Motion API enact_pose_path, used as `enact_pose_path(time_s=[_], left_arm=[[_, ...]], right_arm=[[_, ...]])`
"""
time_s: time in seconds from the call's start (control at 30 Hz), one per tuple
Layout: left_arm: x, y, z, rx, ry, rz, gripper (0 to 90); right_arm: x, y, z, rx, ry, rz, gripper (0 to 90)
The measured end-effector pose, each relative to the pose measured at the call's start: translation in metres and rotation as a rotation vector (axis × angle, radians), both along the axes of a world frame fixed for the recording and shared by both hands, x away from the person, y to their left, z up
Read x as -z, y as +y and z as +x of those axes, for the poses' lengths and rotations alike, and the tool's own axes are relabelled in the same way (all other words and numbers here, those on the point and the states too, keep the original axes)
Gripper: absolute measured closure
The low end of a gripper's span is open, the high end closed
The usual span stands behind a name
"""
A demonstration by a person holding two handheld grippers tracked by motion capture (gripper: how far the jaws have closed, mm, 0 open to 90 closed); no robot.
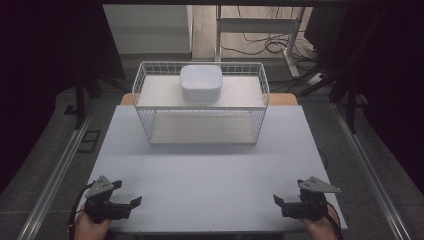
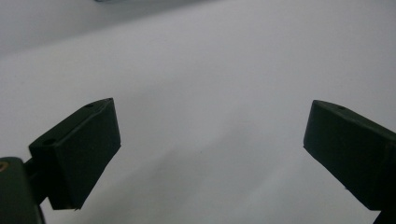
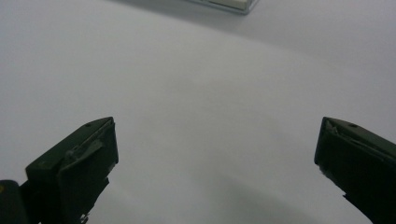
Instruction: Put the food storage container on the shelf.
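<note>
At the far middle of the bench point(image 1: 210, 170): a white wire basket point(image 1: 200, 102) stands, with a flat shelf across its top.
White container: a rounded lidded container point(image 1: 201, 83) sits on that shelf, toward its far edge.
Left gripper point(image 1: 131, 204): low at the near left corner, jaws spread wide with only bare bench between them, well apart from the basket.
Right gripper point(image 1: 280, 202): low at the near right corner, jaws likewise released and holding nothing, pointing inward.
Relation: container lies far ahead of both jaw pairs, midway between them.
</note>
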State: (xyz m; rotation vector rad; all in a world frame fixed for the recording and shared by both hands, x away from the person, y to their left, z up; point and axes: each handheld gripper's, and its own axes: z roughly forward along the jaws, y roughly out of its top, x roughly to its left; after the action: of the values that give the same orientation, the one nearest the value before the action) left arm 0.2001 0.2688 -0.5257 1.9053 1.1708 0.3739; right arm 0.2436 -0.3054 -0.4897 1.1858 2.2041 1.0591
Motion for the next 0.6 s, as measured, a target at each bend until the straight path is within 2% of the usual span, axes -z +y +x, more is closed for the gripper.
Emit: enact_pose_path(time_s=[0.23, 0.37, 0.43, 0.6], left_arm=[[0.003, 0.001, 0.001, -0.004, 0.026, 0.001, 3.5], [0.004, 0.002, 0.003, -0.007, 0.044, -0.011, 3.6], [0.004, 0.002, 0.004, -0.008, 0.054, -0.013, 4.1], [0.005, 0.001, 0.005, -0.010, 0.072, -0.005, 6.1]], right_arm=[[0.010, -0.005, -0.007, 0.014, 0.049, -0.013, 0.0], [0.015, -0.004, -0.008, 0.004, 0.084, -0.038, 0.0], [0.015, -0.003, -0.009, 0.006, 0.077, -0.044, 0.0], [0.015, -0.005, -0.008, 0.000, 0.091, -0.032, 0.9]])
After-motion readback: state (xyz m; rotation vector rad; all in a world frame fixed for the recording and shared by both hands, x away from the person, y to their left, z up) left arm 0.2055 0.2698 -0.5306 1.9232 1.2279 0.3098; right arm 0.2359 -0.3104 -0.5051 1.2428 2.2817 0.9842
